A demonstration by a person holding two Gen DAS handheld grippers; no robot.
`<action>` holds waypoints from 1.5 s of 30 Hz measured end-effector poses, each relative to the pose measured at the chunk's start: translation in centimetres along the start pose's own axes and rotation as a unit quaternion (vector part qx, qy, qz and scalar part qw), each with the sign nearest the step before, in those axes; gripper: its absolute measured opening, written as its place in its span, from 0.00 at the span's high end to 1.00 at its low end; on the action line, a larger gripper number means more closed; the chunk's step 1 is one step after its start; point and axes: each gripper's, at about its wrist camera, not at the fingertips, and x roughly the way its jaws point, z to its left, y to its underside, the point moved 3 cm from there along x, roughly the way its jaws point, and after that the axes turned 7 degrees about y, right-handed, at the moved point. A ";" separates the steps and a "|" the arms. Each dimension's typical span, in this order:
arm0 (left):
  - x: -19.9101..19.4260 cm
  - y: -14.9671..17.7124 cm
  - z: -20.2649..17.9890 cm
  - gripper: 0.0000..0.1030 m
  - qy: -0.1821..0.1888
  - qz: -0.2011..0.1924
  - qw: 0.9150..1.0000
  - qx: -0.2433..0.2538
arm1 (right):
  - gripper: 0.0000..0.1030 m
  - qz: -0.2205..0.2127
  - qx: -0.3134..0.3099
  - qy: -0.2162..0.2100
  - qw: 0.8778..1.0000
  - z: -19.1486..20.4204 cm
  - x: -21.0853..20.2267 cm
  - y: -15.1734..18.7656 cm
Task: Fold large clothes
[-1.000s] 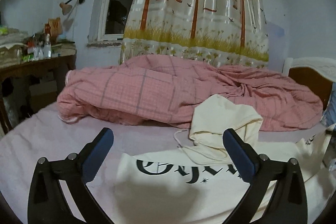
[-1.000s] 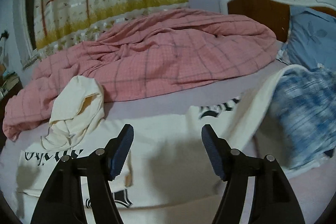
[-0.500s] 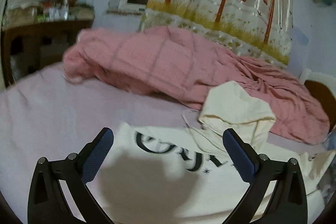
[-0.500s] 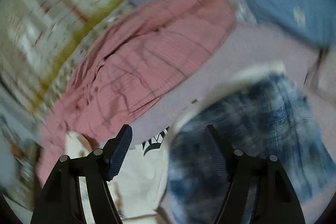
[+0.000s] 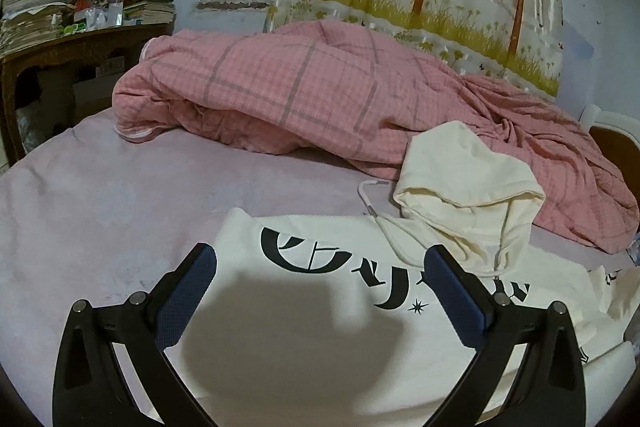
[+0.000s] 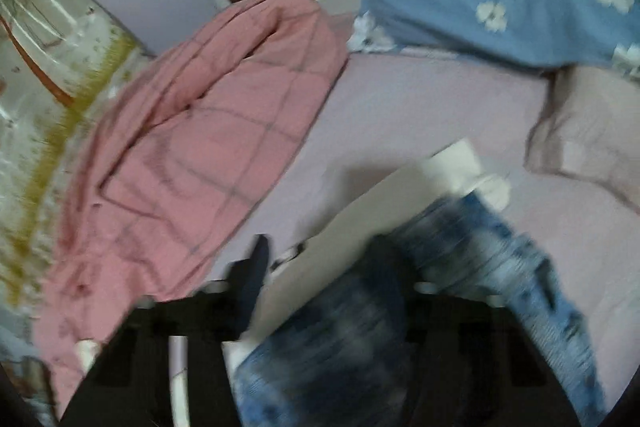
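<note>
Lying flat on the lilac bedsheet (image 5: 120, 187), the cream hoodie (image 5: 320, 327) is filling the lower centre of the left wrist view, its hood (image 5: 468, 187) resting against the pink checked quilt (image 5: 320, 87) at right of centre. The left gripper (image 5: 320, 291) is hovering over the printed chest with jaws spread wide, nothing between them. In the blurred right wrist view, the right gripper (image 6: 320, 267) has just been closing; the hoodie's blue-patterned sleeve (image 6: 460, 267) is lying between its fingers at lower centre, but whether the pads are pressing on it cannot be told.
</note>
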 end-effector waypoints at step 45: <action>-1.9 1.3 -9.2 0.09 0.063 -0.004 0.988 0.140 | 0.36 -0.019 -0.344 -0.222 0.912 19.9 -9.7 35.7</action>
